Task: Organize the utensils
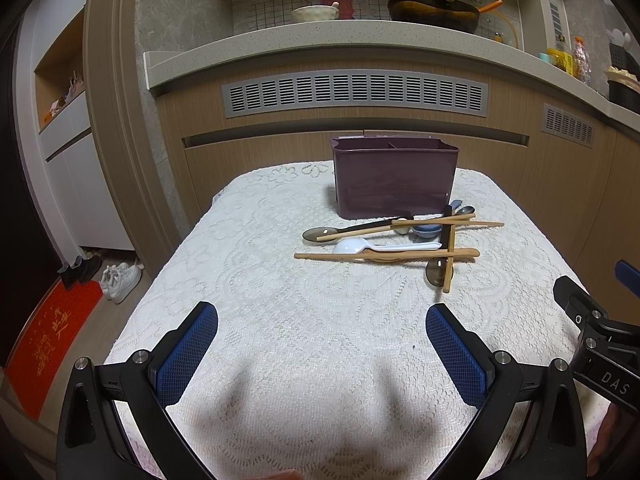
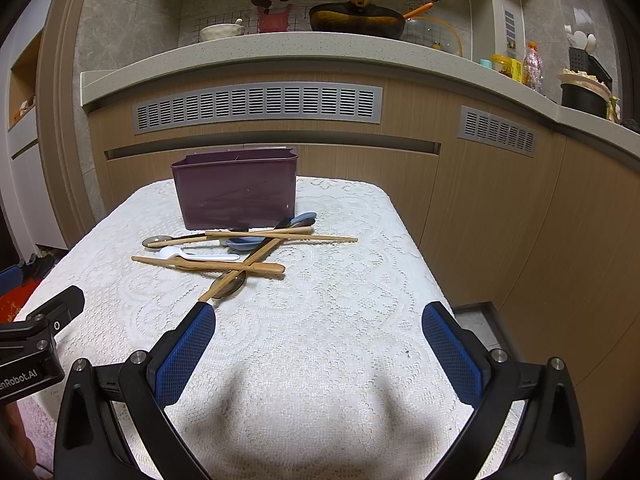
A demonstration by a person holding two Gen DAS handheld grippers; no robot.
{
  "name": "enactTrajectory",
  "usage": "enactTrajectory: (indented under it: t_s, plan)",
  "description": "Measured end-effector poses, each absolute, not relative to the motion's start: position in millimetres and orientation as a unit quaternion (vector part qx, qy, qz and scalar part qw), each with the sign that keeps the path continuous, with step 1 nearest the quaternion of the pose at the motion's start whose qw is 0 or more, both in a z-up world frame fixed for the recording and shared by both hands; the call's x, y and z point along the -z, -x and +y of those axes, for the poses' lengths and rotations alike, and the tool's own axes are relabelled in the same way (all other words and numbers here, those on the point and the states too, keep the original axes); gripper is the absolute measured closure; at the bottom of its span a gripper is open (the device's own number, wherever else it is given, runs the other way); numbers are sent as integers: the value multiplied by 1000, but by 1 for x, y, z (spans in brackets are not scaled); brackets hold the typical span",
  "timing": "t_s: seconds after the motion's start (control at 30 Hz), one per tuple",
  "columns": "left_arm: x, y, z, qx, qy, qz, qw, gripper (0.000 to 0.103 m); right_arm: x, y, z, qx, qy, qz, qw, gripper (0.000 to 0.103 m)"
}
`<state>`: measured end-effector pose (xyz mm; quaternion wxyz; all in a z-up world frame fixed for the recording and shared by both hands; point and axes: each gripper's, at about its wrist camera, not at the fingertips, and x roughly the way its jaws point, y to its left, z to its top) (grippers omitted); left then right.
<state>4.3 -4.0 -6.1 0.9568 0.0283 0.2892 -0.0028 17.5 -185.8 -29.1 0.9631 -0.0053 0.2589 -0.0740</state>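
A purple utensil holder (image 1: 394, 176) (image 2: 236, 190) stands upright at the far end of the table, with a divider inside. In front of it lies a loose pile: wooden chopsticks (image 1: 384, 257) (image 2: 208, 264), a white spoon (image 1: 352, 246) (image 2: 176, 254), a blue spoon (image 1: 426, 232) (image 2: 244, 243), and dark grey spoons (image 1: 438, 270) (image 2: 230, 282). My left gripper (image 1: 322, 324) is open and empty above the cloth, short of the pile. My right gripper (image 2: 318, 324) is open and empty; its left fingertip sits near a chopstick end.
The table is covered by a white lace cloth (image 1: 280, 300) (image 2: 340, 280). Wooden cabinets with grey vents (image 1: 354, 92) and a counter holding a pan (image 1: 434, 10) stand behind. Shoes (image 1: 120, 278) and a red mat lie on the floor at left.
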Motion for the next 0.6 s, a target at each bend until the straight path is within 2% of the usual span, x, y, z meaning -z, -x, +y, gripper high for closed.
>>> enactTrajectory:
  t_s: [0.6]
  plan:
    - [-3,-27,3,1,-19,282,959,0,19,-36,-189,73,18,252,965,0]
